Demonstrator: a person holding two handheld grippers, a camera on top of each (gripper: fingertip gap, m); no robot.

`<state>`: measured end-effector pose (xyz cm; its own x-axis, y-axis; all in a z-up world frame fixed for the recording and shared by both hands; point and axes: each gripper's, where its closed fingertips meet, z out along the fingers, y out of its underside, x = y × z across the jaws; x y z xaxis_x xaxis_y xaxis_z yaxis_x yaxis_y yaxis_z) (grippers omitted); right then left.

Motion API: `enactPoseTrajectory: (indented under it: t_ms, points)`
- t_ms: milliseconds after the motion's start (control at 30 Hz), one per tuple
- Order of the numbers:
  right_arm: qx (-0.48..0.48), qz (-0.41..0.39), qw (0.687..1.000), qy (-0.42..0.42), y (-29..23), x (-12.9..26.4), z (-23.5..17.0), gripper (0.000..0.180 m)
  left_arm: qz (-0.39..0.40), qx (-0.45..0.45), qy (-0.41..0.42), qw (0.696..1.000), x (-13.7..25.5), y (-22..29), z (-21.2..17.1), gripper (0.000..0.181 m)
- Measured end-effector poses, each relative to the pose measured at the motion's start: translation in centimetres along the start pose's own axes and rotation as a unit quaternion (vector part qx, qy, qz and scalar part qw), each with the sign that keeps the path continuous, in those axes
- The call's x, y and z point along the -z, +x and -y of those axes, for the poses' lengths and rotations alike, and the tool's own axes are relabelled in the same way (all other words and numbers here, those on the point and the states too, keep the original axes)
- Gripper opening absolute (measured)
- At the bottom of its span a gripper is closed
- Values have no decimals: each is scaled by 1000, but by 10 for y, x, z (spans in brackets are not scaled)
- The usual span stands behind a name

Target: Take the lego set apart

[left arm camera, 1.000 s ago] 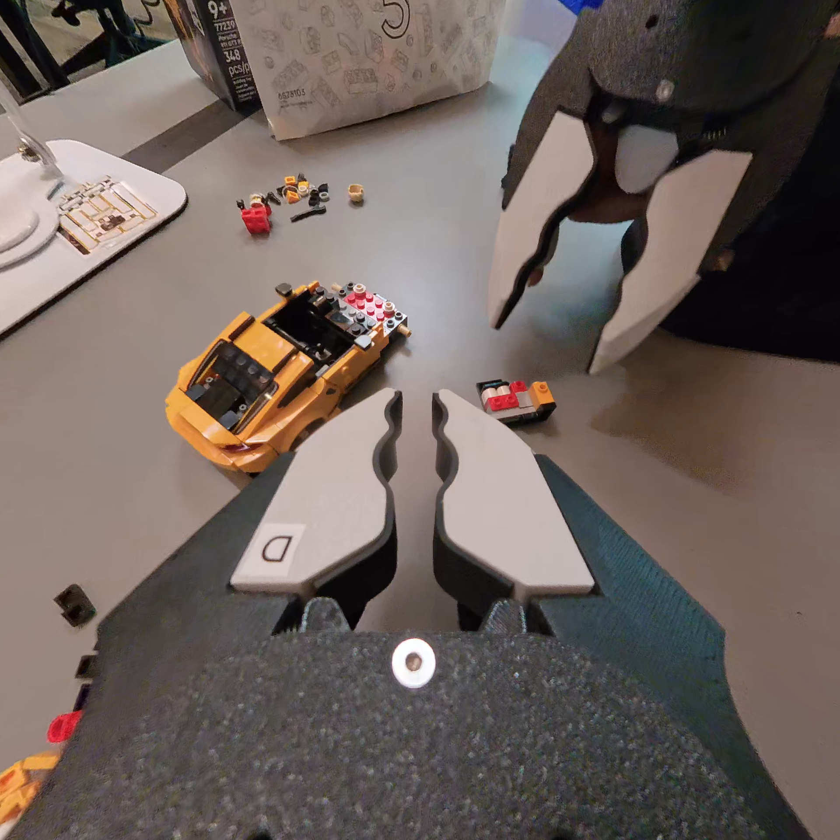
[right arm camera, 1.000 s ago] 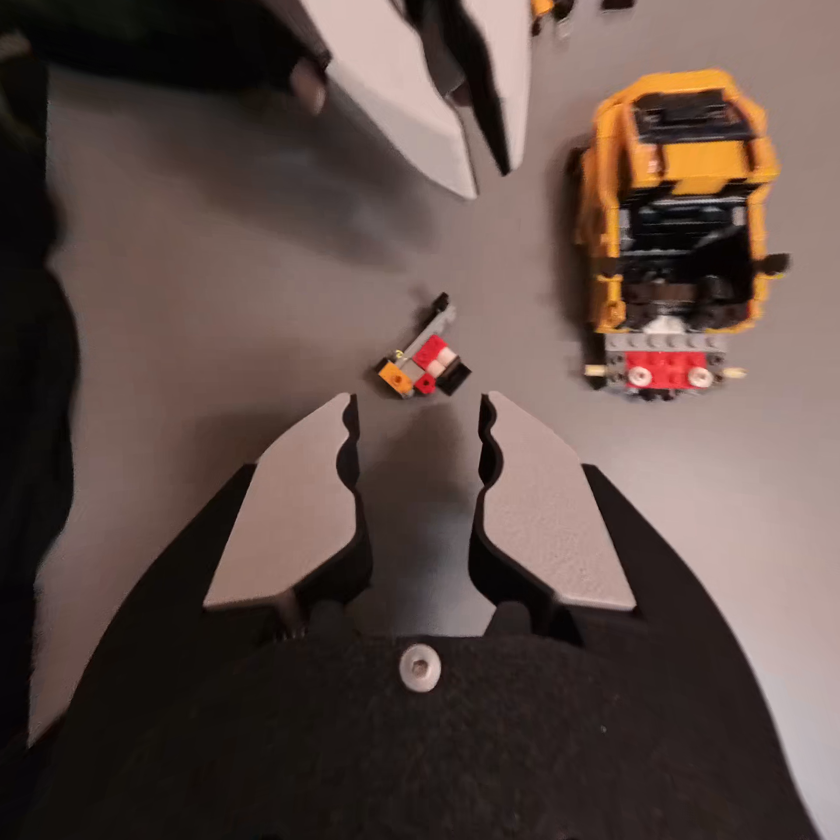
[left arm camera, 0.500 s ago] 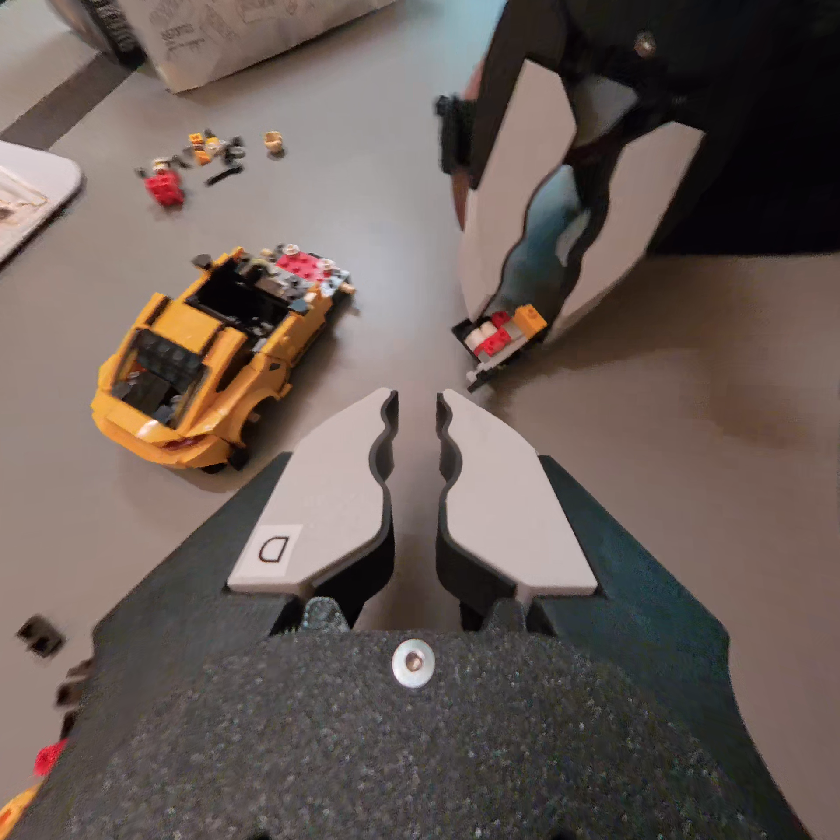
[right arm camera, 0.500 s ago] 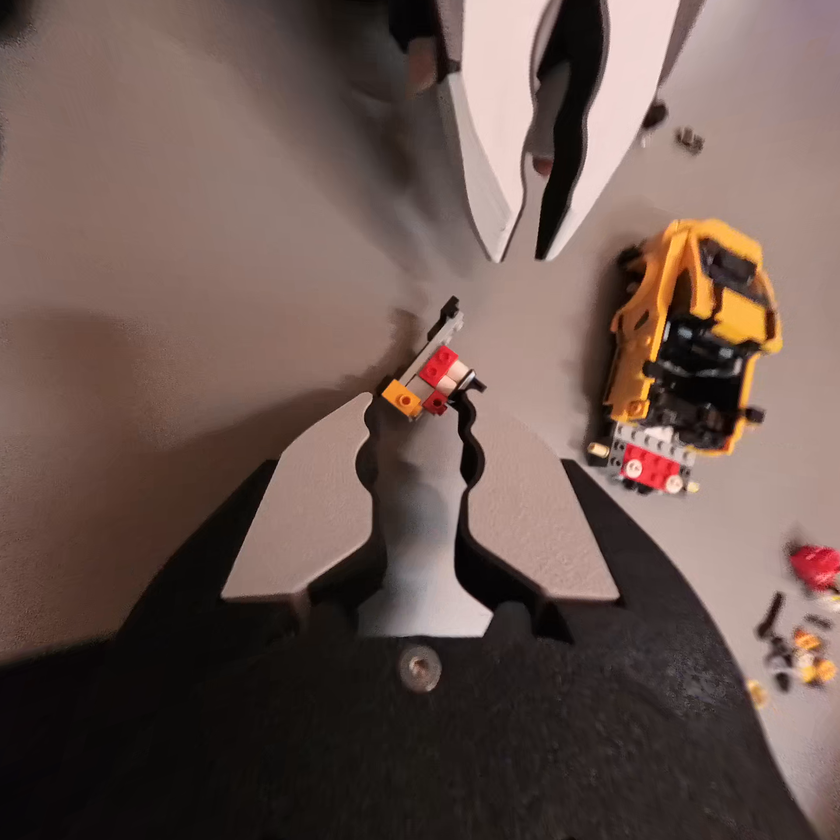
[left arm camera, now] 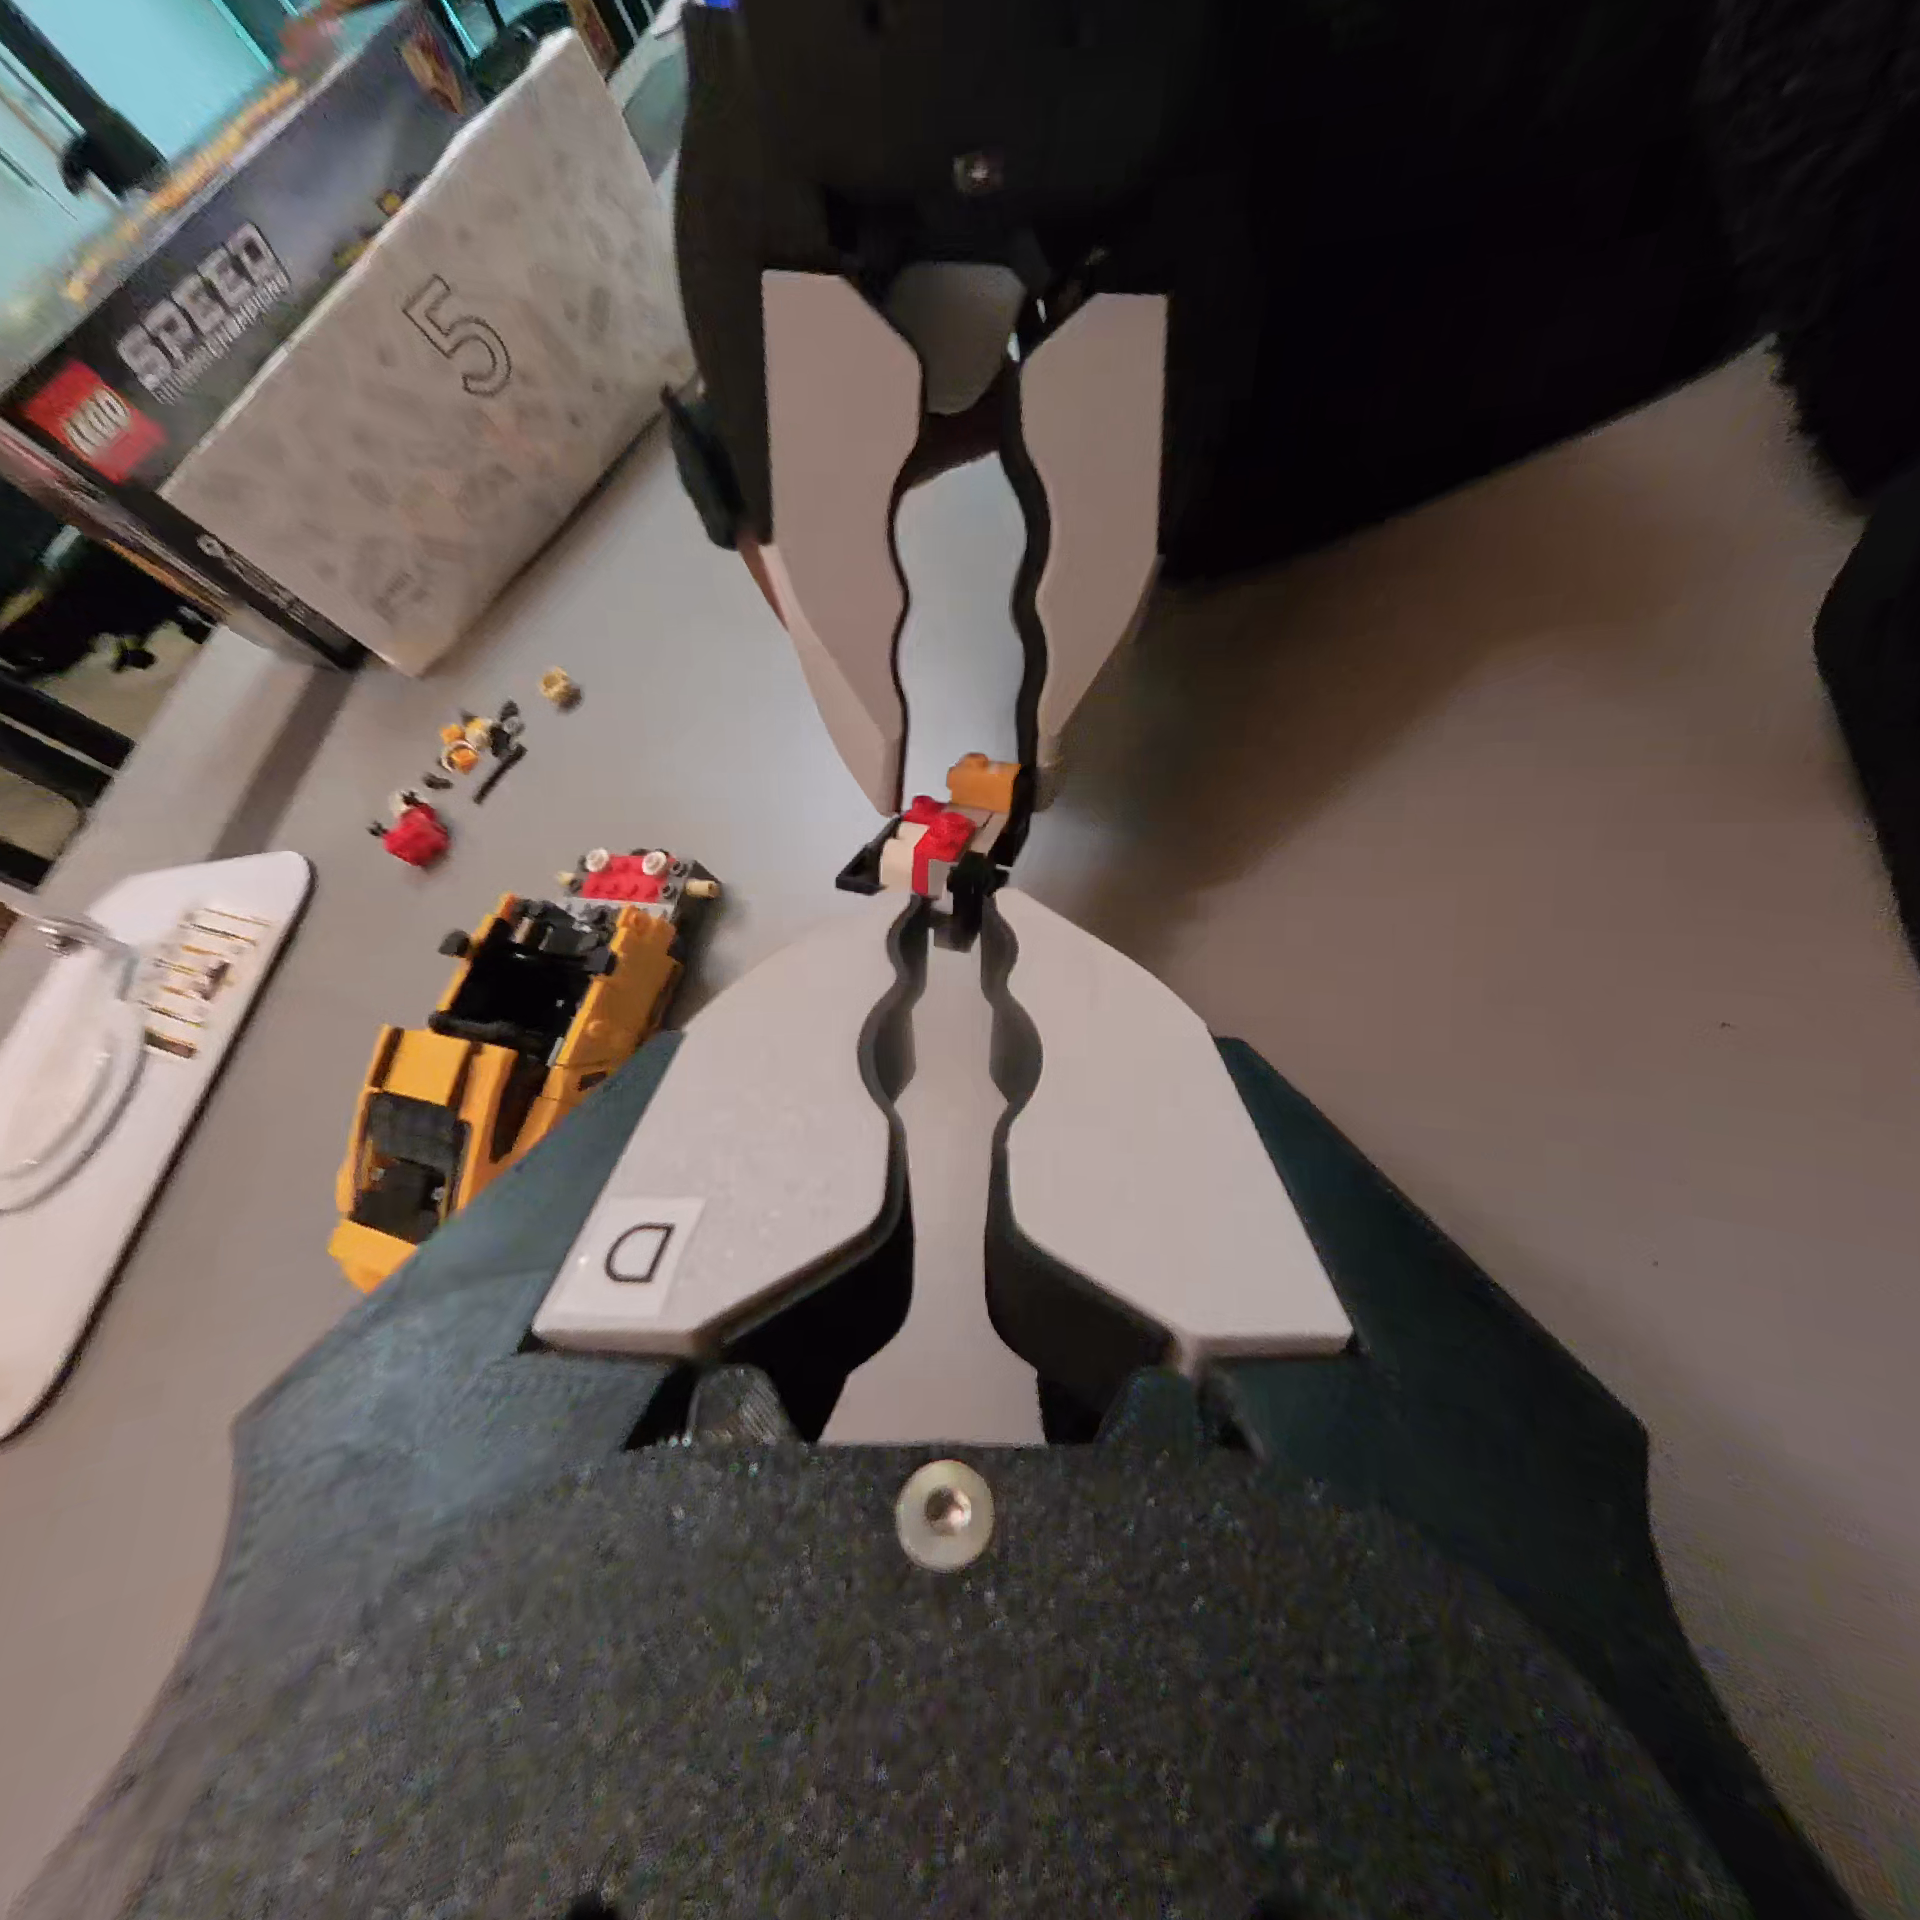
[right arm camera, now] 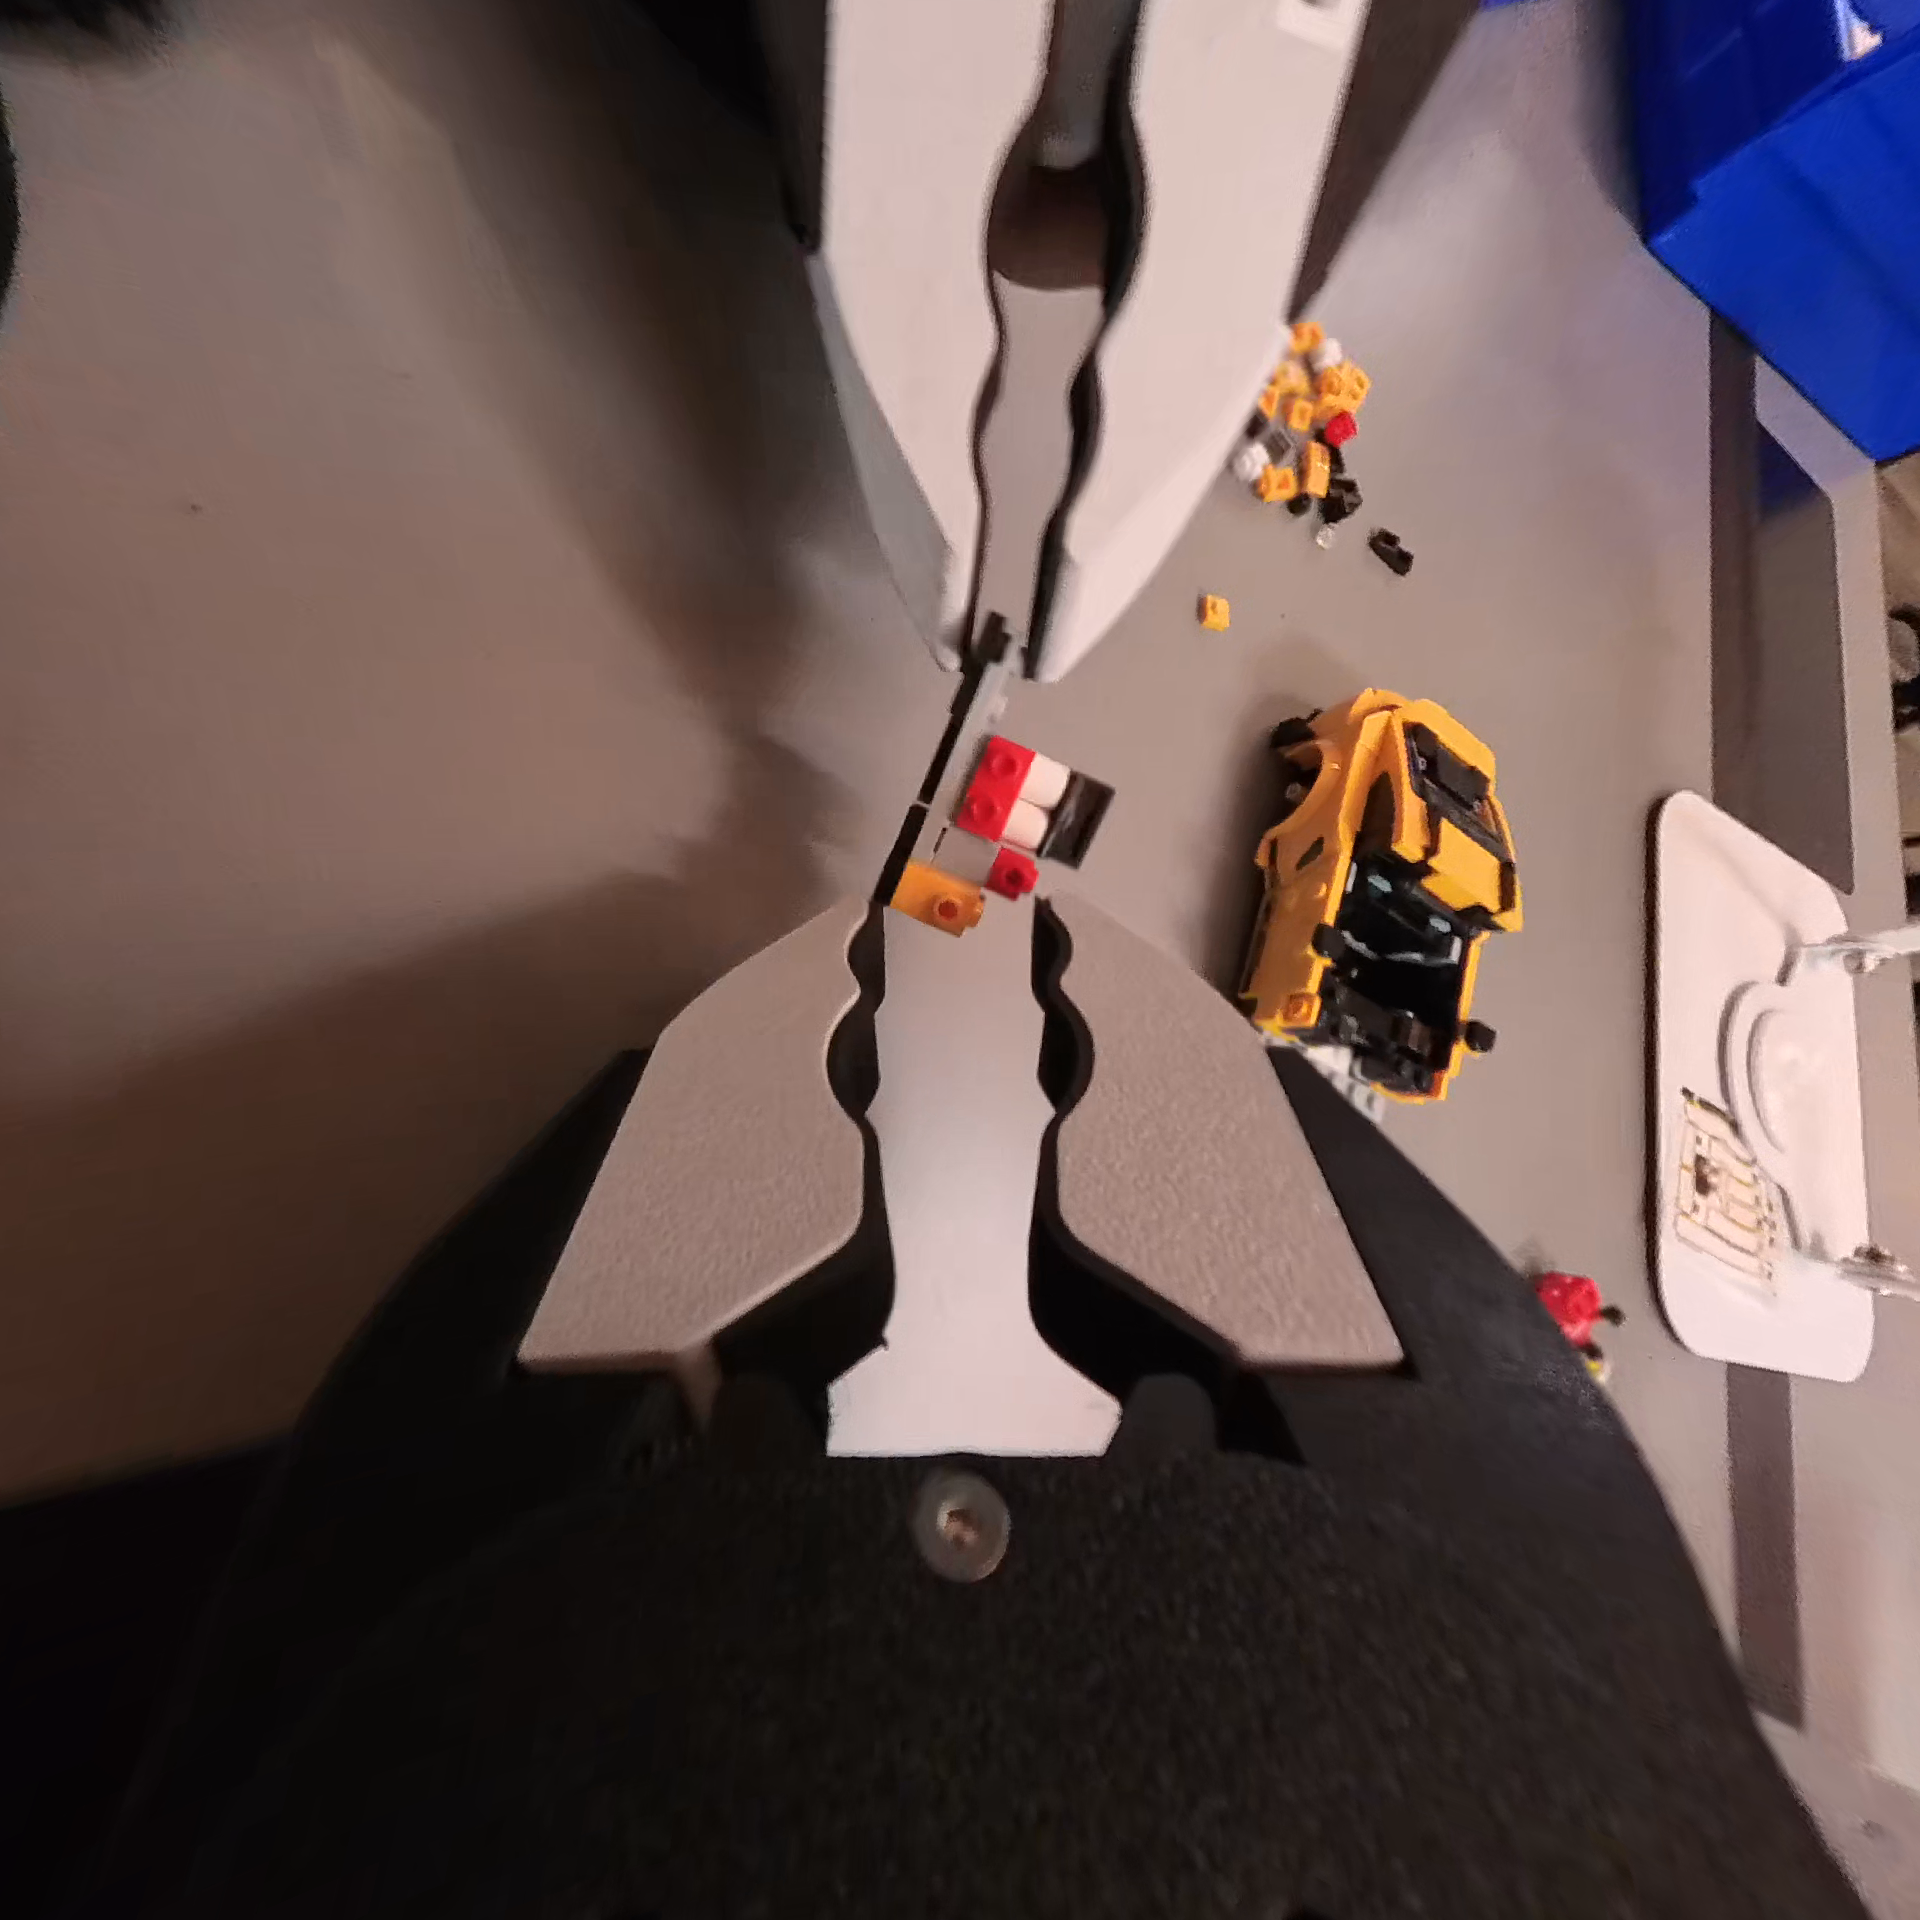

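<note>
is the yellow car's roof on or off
Off. The yellow car sits on the table with its black cabin open from above; no roof piece covers it in either view.

**Small assembly between two grippers, above the desk**

The brick assembly [left arm camera: 940, 847] hung between the left gripper [left arm camera: 948, 914] and right gripper [left arm camera: 961, 795], over the desk [left arm camera: 1455, 831]. The car [left arm camera: 509, 1060] lay to its left, loose pieces [left arm camera: 457, 774] behind the car, the box [left arm camera: 156, 395] farther back
</note>
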<state>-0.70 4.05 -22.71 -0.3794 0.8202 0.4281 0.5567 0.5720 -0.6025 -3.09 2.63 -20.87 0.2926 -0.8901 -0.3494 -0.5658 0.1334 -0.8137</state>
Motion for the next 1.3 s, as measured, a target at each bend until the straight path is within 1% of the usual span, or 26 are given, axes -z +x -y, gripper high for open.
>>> enactPoseTrajectory:
  t_ms: [100,200,300,433,500,600,667,767,900,967,1033,1133,1233,1300]
  points:
    - [-34,9,999,7,2,5,-4,28,21,-36,-13,999,-3,3,-1,9]
    - [-58,13,998,12,6,8,-9,28,16,-41,-38,998,-9,6,-9,9]
    - [-87,20,996,28,8,13,-9,28,2,-12,-72,997,-15,7,-24,9]
    - [-124,0,991,54,20,20,-9,28,-38,53,-142,988,-22,16,-53,9]
    - [-141,-15,988,65,27,23,-11,29,-44,89,-135,986,-22,15,-52,10]
    - [-159,-33,984,78,35,27,-13,29,-35,96,-133,986,-21,9,-53,24]
    - [-170,-45,981,86,40,30,-13,29,-33,100,-124,987,-20,8,-49,28]
    - [-179,-66,978,89,48,34,-16,29,-1,106,-90,990,-11,-8,-38,26]
    - [-192,-117,969,102,64,45,-19,29,58,158,-24,985,17,-44,-25,16]
    - [-206,-169,957,117,81,56,-21,29,95,175,4,980,33,-61,-22,6]
    - [-227,-225,937,139,100,72,-24,29,134,190,24,972,47,-77,-23,0]
    - [-269,-304,899,163,123,99,-35,30,197,218,33,955,66,-100,-31,0]
    - [-311,-383,854,168,142,128,-56,32,254,243,42,935,85,-119,-40,0]
    - [-336,-425,823,174,149,146,-69,29,289,257,41,921,97,-129,-48,0]
